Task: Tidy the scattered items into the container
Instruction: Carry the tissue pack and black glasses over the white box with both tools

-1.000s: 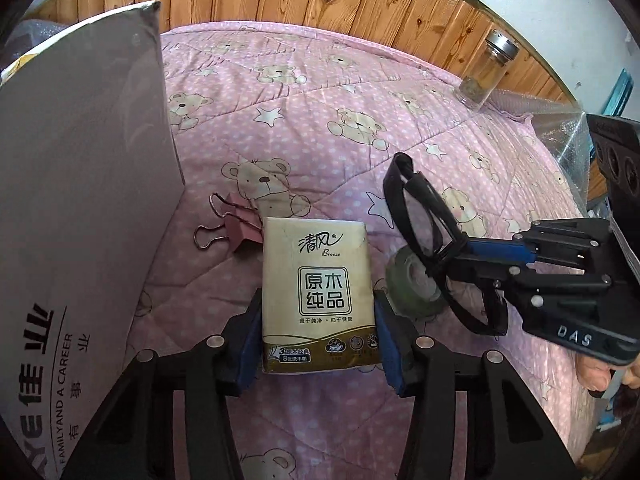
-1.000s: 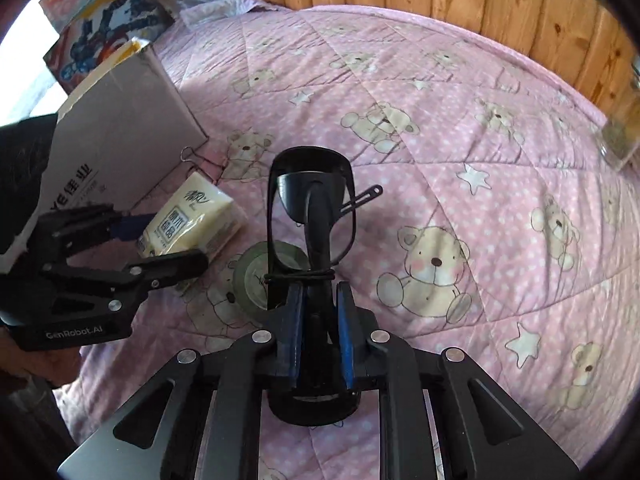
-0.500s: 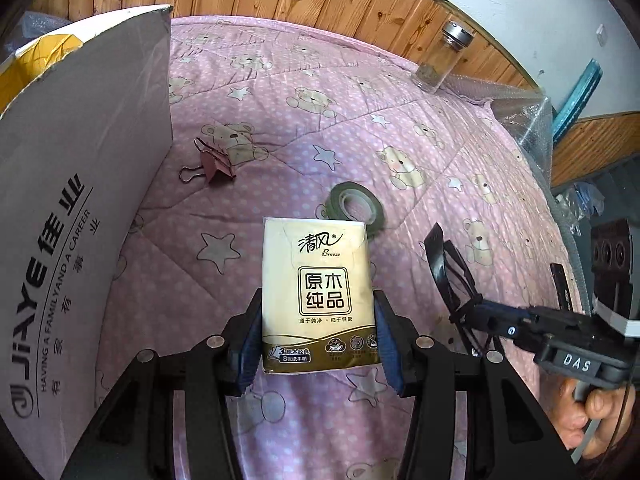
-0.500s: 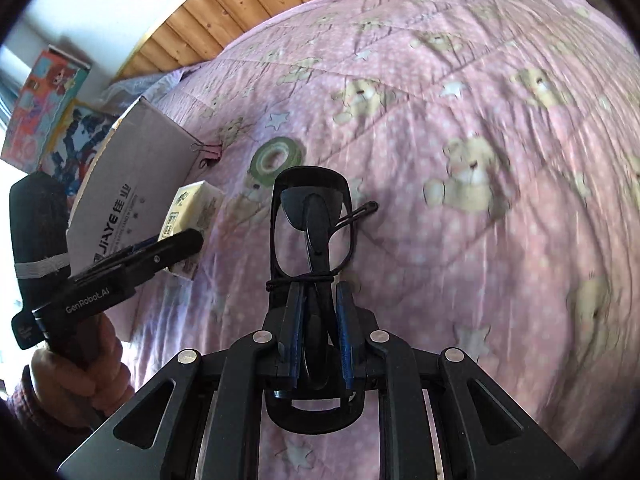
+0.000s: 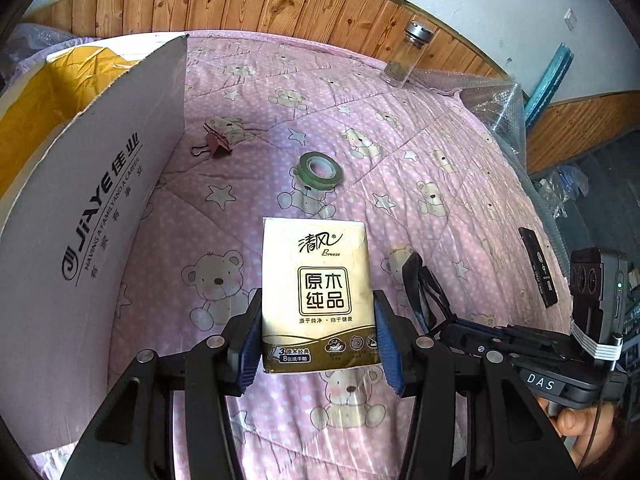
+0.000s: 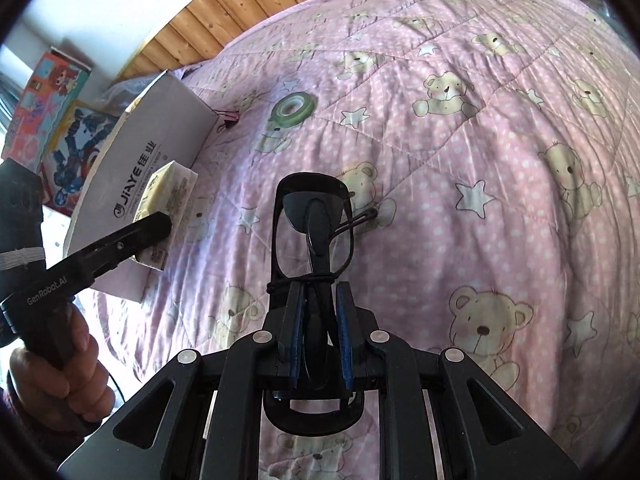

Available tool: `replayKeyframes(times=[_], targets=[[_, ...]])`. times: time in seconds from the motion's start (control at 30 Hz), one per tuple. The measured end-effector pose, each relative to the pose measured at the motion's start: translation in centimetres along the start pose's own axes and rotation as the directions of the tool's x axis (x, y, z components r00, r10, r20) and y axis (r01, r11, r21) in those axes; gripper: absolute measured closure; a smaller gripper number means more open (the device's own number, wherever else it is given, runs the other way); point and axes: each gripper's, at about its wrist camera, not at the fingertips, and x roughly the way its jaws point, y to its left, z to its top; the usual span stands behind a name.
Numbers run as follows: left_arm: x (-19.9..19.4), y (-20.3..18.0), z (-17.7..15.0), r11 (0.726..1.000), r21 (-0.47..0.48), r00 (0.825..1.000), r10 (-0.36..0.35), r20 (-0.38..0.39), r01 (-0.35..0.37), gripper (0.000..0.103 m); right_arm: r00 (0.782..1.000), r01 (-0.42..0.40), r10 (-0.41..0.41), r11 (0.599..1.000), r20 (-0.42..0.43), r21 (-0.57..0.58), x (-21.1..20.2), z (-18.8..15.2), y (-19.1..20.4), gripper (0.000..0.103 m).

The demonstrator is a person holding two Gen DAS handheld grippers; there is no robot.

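Observation:
My left gripper (image 5: 318, 336) is shut on a beige tissue pack (image 5: 318, 292), held above the pink bear quilt beside the open cardboard box (image 5: 92, 208). In the right wrist view the same tissue pack (image 6: 170, 196) hangs next to the box wall (image 6: 152, 152). My right gripper (image 6: 318, 332) is shut on black glasses (image 6: 314, 220), folded and lifted off the quilt; the glasses (image 5: 420, 284) also show at the right of the left wrist view. A green tape roll (image 5: 320, 170) and a pink binder clip (image 5: 216, 144) lie on the quilt near the box.
A glass jar (image 5: 406, 58) stands at the far edge by the wood panelling. A black flat device (image 5: 538, 266) lies at the quilt's right edge. Bubble wrap (image 5: 496, 108) sits at the far right. A person's hand (image 6: 60, 368) holds the left gripper.
Both grippers have risen with their loads. The tissue pack has left the quilt near the clip and tape, and the box's open top has come into the left view.

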Motion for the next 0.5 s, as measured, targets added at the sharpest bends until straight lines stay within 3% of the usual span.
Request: replayKeyframes(times=[0.5], targets=[[-5.5,-0.9,-3.1,0.999,0.029,0.997,-0.041,0.071,0.039,0.052,0.999,0.012,-0.011,0.999,0.047,-0.034,-3.0,-4.1,3.3,0.088]])
